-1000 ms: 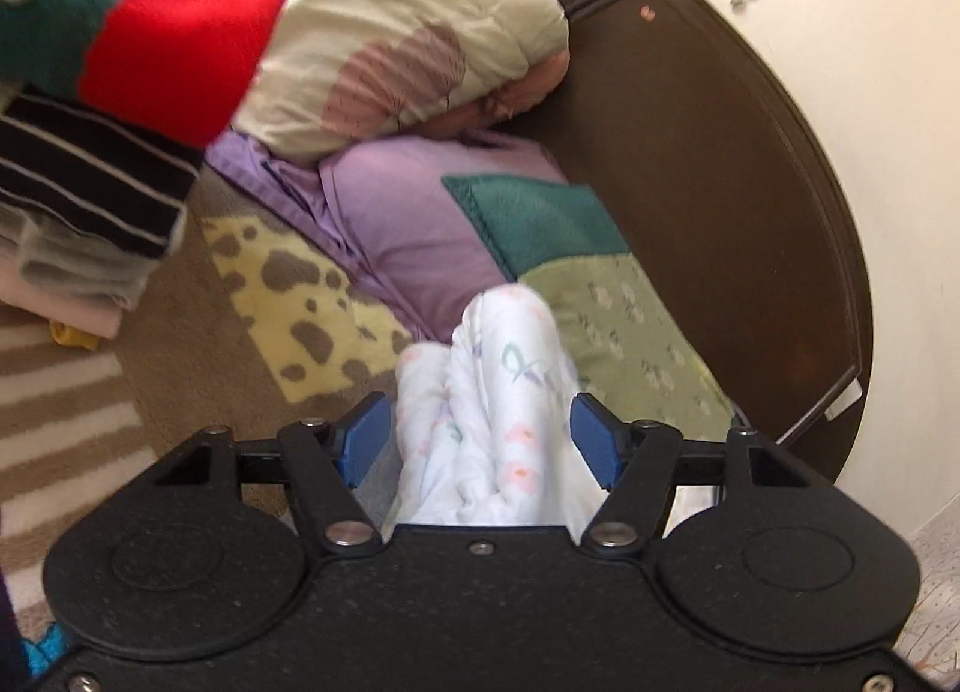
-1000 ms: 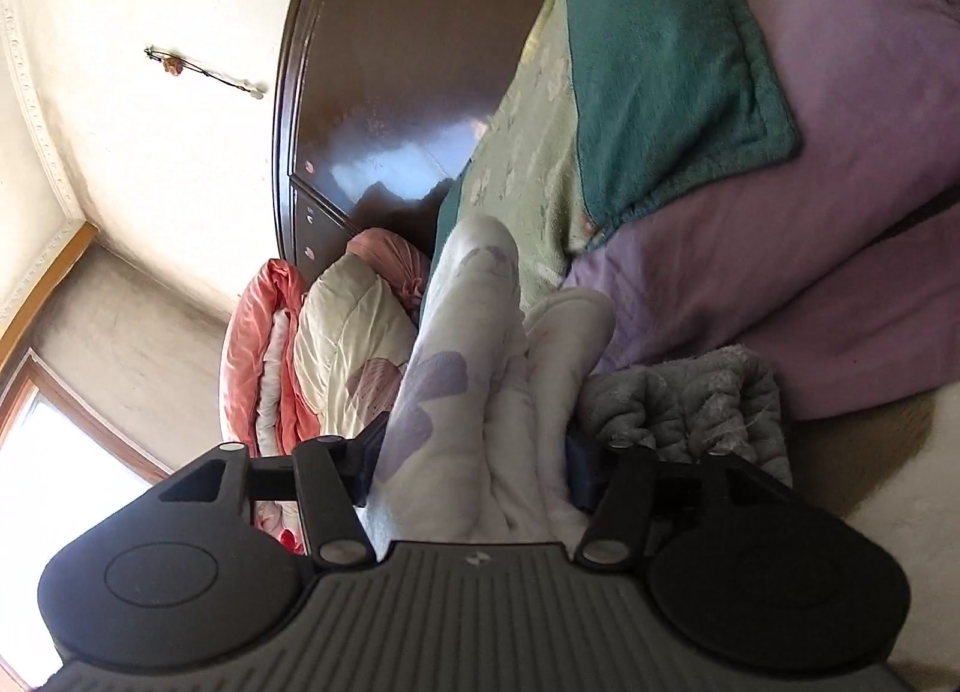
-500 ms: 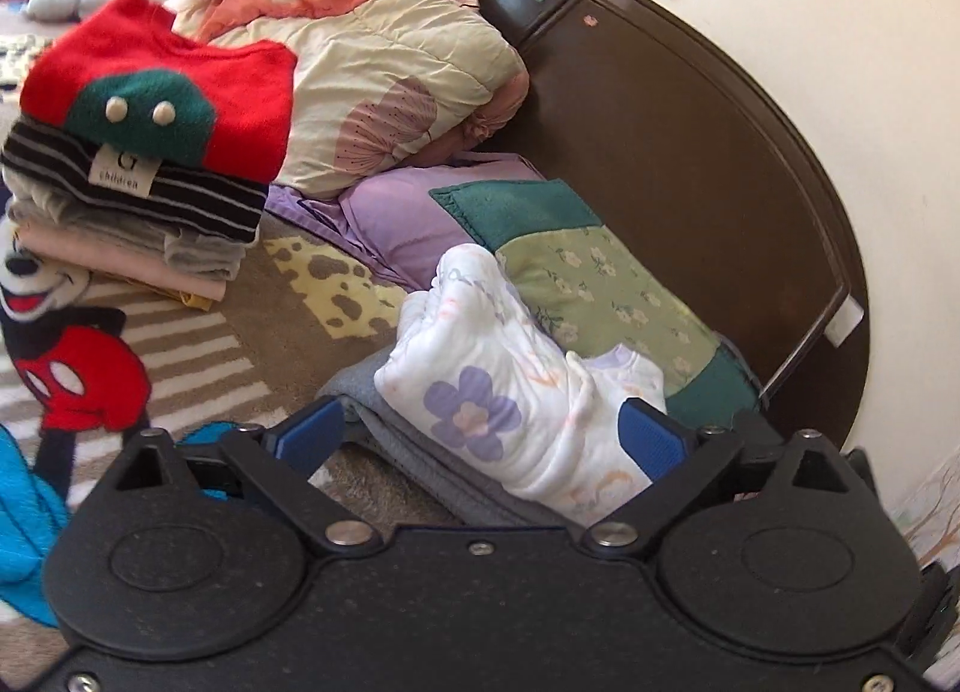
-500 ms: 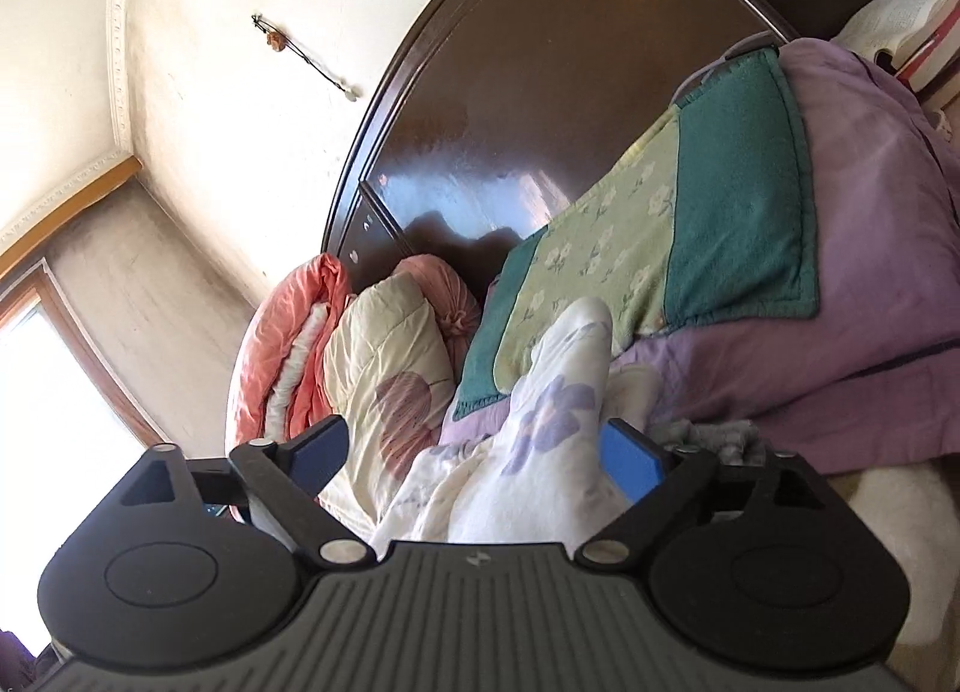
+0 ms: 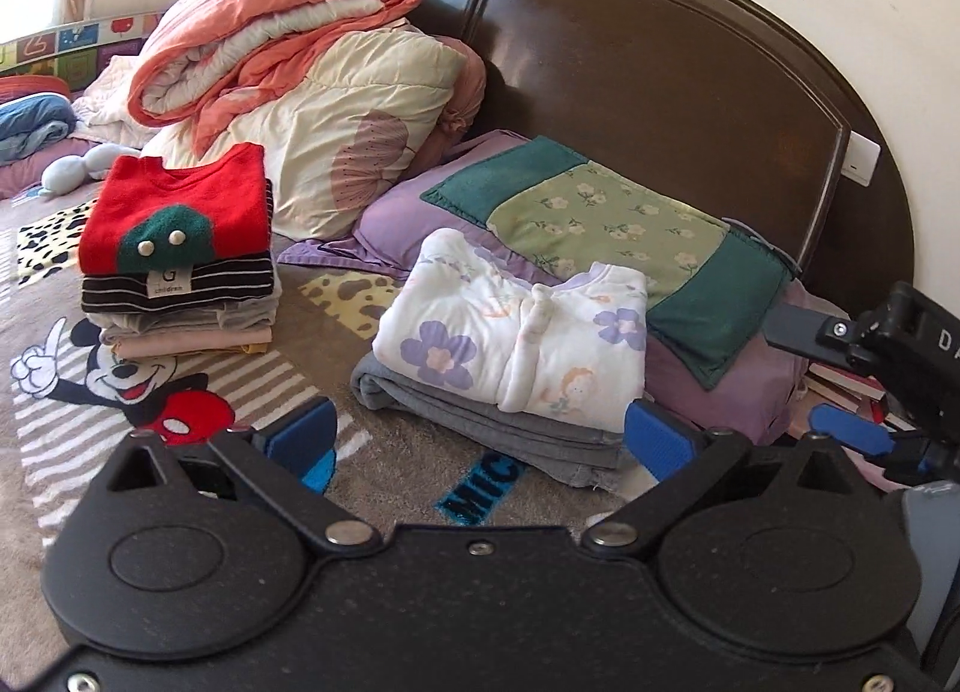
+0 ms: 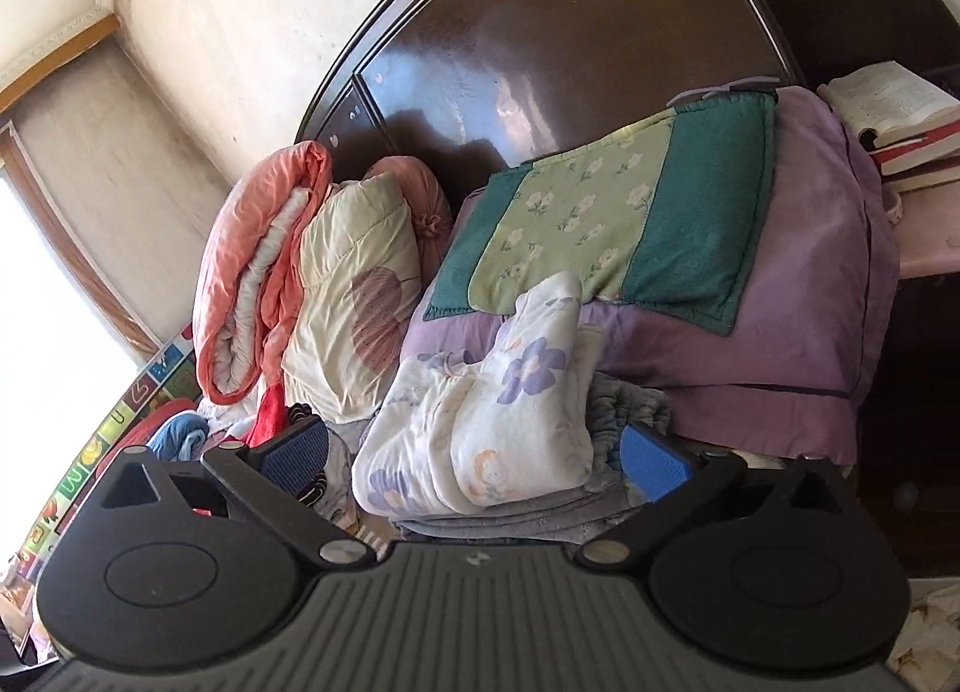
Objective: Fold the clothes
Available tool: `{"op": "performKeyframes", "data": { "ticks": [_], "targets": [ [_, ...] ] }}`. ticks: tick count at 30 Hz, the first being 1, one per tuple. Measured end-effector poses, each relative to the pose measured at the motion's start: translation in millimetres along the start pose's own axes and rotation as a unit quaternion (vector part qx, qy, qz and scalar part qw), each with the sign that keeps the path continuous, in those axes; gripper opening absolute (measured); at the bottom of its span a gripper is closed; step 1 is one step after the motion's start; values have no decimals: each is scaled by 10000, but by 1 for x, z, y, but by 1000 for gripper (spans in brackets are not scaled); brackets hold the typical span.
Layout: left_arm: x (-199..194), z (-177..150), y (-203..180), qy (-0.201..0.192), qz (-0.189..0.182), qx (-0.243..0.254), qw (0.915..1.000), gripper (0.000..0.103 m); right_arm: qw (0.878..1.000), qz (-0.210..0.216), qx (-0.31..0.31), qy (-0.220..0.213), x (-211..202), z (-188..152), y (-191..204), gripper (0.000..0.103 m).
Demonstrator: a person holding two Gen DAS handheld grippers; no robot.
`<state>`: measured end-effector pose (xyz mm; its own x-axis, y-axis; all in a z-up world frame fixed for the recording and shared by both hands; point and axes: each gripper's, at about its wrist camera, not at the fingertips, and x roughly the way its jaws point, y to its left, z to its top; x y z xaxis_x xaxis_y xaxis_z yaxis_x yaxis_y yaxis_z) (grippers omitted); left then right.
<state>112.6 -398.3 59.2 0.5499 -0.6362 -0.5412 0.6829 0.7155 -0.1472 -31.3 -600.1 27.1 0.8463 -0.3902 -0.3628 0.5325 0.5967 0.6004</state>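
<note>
Left gripper: jaws spread wide, nothing between the blue pads, held clear above the bedspread.
Right gripper: jaws equally wide and empty; in the left wrist view it shows at the right edge, beside the purple pillow.
Floral garment: white with purple flowers, folded into a thick bundle, lying on top of a folded grey garment; neither gripper touches it.
Second stack: to the left, well apart; a red sweater with a green patch on top, a black-and-white striped piece under it, then pale folded pieces.
Surface: a bed covered by a brown cartoon-mouse bedspread with stripes and spotted yellow patches.
Pillows: a purple pillow just behind the floral garment, with a green floral towel laid over it; a cream pillow further left.
Quilt: a rolled salmon-pink quilt resting on the cream pillow.
Room: dark curved wooden headboard against a cream wall; books stacked to the right of the purple pillow; bright window at the left in the right wrist view.
</note>
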Motion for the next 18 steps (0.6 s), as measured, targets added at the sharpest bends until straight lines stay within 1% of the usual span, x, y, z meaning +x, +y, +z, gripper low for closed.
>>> {"op": "performKeyframes", "data": {
  "ticks": [3, 6, 9, 15, 18],
  "targets": [
    [-11, -3, -9, 42, 80, 111, 9999, 103, 9984, -206, -530, 35, -19, 3, 10, 103],
    [-23, -8, -15, -51, 123, 60, 9999, 103, 9958, -277, -857, 159, -32, 1, 15, 103],
    [-34, -10, -21, -135, 273, 144, 9994, 103, 9935, -327, -1059, 258, -41, -3, 18, 103],
    [-48, -12, -26, -161, 505, 356, 9980, 103, 9899, -428, -1271, 461, -51, -8, 26, 103],
    [-53, -14, -25, -145, 520, 352, 9979, 103, 9885, -428, -1350, 534, -55, -9, 29, 103]
  ]
}}
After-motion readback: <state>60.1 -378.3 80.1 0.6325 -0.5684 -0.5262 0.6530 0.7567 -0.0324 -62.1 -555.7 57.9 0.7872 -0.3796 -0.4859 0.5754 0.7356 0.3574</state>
